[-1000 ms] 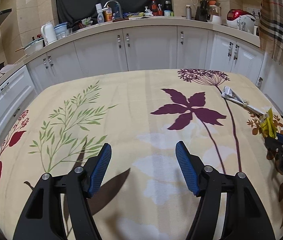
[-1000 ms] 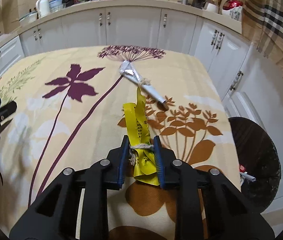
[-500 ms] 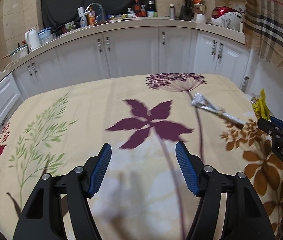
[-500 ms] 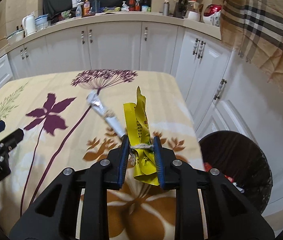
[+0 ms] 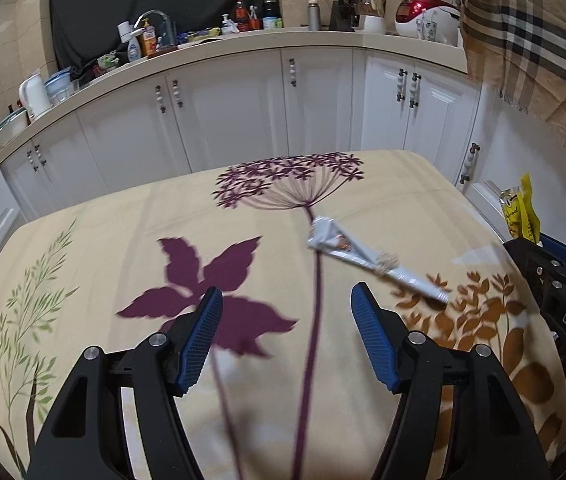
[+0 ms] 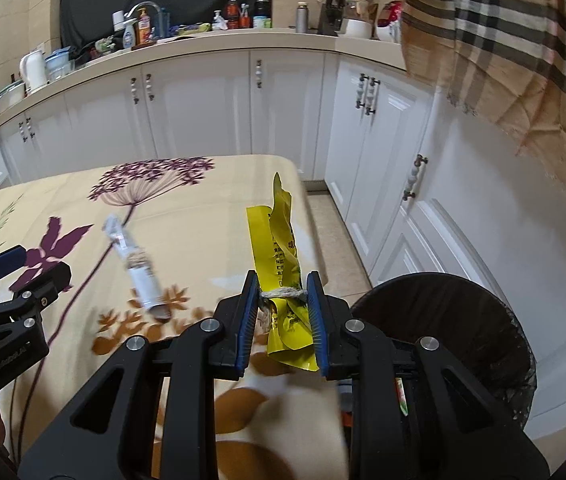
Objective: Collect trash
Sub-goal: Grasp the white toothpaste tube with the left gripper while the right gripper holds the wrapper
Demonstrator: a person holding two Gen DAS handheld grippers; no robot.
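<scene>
Even, moderately bright indoor light fills both views, with no hard glare; only a soft sheen lies on the white panelled cabinet doors [image 5: 239,116]. Fisheye distortion bows the pale countertop [image 6: 203,46] above those doors into an arc, and black vignetting rounds every corner. Motion blur smears the cream floral tablecloth [image 5: 131,236] below the doors and the crumpled silver-white tube [image 6: 135,264] lying on it. The cabinet doors themselves look fairly sharp.
</scene>
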